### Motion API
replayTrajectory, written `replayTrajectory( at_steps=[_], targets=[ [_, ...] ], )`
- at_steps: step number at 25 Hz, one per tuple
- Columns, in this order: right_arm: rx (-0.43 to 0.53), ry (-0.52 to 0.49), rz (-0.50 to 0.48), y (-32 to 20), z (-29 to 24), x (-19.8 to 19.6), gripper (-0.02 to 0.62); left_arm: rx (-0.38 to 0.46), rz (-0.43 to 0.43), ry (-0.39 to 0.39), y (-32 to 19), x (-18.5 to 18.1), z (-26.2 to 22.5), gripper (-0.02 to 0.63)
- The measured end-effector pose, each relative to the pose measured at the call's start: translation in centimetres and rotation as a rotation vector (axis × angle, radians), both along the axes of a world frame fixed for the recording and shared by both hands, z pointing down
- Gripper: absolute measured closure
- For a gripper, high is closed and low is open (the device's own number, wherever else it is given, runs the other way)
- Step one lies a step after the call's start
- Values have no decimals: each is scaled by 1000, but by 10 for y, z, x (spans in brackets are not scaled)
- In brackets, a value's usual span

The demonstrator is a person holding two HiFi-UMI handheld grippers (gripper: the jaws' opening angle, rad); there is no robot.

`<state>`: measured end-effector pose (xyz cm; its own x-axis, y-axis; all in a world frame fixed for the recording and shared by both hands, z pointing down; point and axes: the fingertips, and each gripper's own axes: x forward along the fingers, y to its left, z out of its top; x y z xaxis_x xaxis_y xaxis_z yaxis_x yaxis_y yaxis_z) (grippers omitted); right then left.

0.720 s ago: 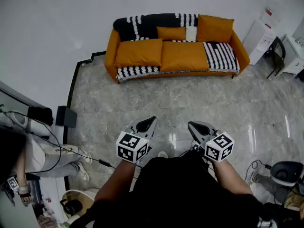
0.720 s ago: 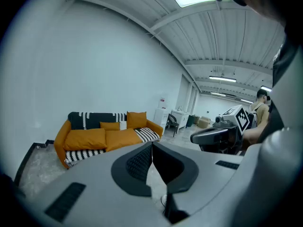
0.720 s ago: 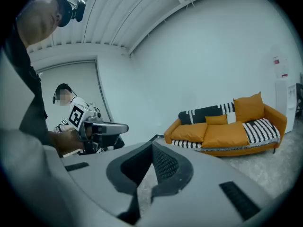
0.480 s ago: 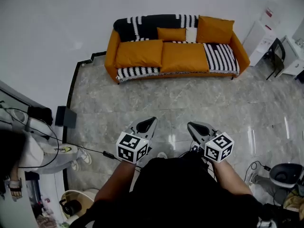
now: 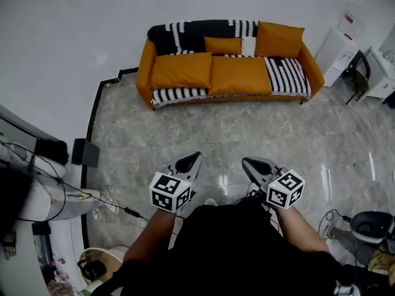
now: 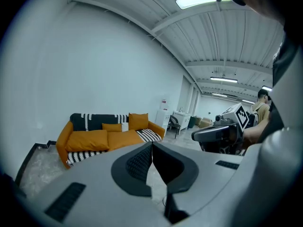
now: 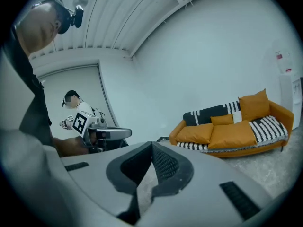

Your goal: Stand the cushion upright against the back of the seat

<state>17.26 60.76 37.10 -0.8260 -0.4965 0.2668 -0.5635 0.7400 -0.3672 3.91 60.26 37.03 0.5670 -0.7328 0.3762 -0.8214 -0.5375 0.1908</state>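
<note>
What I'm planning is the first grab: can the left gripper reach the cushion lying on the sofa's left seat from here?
Probably not yet: nothing blocks it, but open floor separates the shut left gripper from that cushion.

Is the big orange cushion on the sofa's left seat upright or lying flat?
Lying flat: the cushion rests broad face up on the seat of the sofa, not against its back.

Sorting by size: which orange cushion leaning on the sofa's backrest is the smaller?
The middle orange cushion, beside the white cushion; the right-end orange cushion stands far taller.
</note>
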Motion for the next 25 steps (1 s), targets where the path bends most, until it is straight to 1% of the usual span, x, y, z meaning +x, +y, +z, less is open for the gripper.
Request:
replayTrajectory(
  at_steps=[2,5,12,16,21,25],
  targets=[
    [-1,-8,-6,-1,-3,-3,558,-2,-3,6,-1,0,1,589],
    [23,44,-2,-2,-1,-7,557,-17,-13,20,0,-5,5,589],
    [29,124,-20,-3,9,-19,557,-25,-49,16,9,-32,12,589],
    [16,132,-12,-7,8,-25,557,-35,-76,19,18,-48,15,589],
    [15,139,-47,-12,7,-40,557,-40,-136,30,22,-70,19,589],
    [-6,127,-69,-24,13,-56,557,-48,-180,33,23,-85,22,589]
  ],
)
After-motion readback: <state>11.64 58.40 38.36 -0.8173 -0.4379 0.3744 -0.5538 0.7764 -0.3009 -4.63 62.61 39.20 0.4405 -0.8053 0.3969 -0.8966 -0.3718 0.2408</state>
